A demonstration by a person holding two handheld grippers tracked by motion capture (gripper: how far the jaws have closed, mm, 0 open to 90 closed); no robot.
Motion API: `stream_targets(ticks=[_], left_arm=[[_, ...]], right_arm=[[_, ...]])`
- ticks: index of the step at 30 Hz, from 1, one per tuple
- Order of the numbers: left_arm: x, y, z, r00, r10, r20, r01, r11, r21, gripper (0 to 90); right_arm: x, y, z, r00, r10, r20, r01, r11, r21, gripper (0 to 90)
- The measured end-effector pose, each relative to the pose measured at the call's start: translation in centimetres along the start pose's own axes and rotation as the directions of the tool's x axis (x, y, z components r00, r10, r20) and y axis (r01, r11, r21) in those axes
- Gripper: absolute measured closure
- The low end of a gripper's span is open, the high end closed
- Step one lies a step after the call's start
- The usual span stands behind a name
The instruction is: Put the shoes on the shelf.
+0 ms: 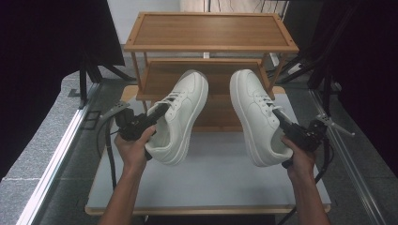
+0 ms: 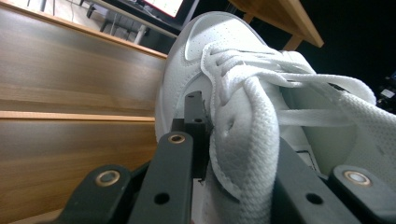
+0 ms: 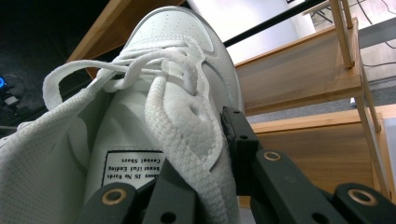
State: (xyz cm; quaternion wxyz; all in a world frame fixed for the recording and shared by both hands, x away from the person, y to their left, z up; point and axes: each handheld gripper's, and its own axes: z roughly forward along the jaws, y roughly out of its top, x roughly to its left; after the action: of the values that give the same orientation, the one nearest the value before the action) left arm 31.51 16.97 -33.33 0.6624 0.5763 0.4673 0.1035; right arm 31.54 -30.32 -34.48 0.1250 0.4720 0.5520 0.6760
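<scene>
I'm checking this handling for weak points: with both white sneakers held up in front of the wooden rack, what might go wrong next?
1. The left tool pinches the left sneaker by a thin strip at its lace edge, so the shoe may swing or slip.
2. The right tool grips the right sneaker likewise.
3. Both shoes hang tilted near the wooden rack; a toe could knock a shelf edge.

Both white sneakers, the left shoe point(image 1: 180, 117) and the right shoe point(image 1: 259, 117), look like smooth, faintly sheened leather with woven cloth laces point(image 2: 247, 121) and mesh lining. At twelve o'clock, the wooden rack point(image 1: 211, 30) shows matt grain. The tabletop point(image 1: 211, 183) is smooth and matt.
</scene>
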Motion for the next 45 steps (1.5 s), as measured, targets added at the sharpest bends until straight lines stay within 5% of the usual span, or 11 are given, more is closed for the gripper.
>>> stream_targets(ticks=[15,27,45], left_arm=[[-0.3,1.8,2.3,0.9987,0.016,-0.048,-0.016,0.9999,0.001,82.1],[-0.5,3.3,4.7,0.9959,-0.003,-0.091,0.002,1.0000,-0.008,81.8],[0.2,4.1,6.6,0.9889,-0.038,-0.144,0.037,0.9993,-0.013,81.8]], right_arm=[[1.1,1.9,3.5,0.9985,-0.024,0.049,0.022,0.999,0.036,83.2],[2.2,4.1,6.6,0.9900,-0.054,0.131,0.048,0.998,0.049,83.2],[2.0,4.5,9.2,0.9843,-0.030,0.174,0.020,0.998,0.057,83.2]])
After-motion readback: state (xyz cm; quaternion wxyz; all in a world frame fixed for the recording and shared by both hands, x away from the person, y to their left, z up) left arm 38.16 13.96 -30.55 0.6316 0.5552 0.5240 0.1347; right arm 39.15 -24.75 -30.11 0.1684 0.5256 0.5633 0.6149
